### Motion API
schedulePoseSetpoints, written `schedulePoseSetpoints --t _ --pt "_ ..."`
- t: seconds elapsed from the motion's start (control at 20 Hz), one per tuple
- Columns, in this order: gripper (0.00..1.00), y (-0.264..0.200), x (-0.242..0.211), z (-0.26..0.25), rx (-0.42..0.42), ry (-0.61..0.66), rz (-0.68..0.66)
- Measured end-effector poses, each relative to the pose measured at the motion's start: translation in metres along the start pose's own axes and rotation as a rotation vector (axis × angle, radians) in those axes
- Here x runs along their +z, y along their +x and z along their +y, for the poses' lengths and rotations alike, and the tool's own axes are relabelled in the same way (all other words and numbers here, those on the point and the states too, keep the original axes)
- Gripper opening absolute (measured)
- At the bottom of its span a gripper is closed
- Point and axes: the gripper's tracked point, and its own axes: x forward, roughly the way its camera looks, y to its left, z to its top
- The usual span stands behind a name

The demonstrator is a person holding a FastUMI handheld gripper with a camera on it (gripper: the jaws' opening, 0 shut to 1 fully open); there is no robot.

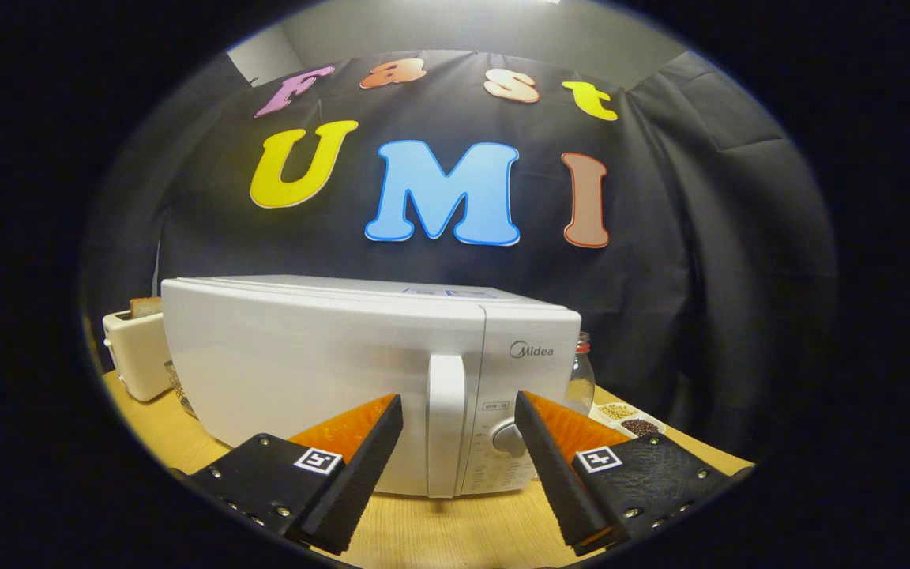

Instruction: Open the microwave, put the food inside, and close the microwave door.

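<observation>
1. Gripper view looks straight at a white microwave (321, 371) that takes up the middle of the frame, standing on a pale wooden table (439, 533).
2. Its door is shut, flush with the body, and the front faces the camera squarely.
3. A white vertical door handle (445, 423) runs down the right part of the door, in the lower centre of the frame.
4. Right of the handle sits the control panel with a round knob (507, 437); its right edge is hidden behind the right-hand finger.
5. The gripper (459, 415) hangs in front of the microwave with its jaws spread wide, holding nothing.
6. The two fingers rise from the bottom of the frame, one on each side of the handle, and the handle shows in the gap between them, beyond the tips; I cannot tell whether either finger touches the door.
7. At the left edge of the scene, beside the microwave, stands a cream toaster (137, 356) with a slice of bread (144, 307) sticking up from its slot.
8. Behind the microwave's right corner a clear glass jar (581, 379) peeks out.
9. Lower right of the jar lies a small divided tray (627, 420) with pale grains in one compartment and dark ones in another.
</observation>
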Motion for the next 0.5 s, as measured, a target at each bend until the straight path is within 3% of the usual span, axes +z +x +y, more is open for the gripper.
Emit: schedulePoseSetpoints --t 0.25,0.3,0.5 --pt "0.84 0.012 -0.017 0.001 -0.003 -0.014 0.006" --pt "0.68 0.014 -0.015 0.003 0.001 -0.017 -0.001" --pt "0.34 0.014 -0.024 0.009 0.017 -0.018 0.032"
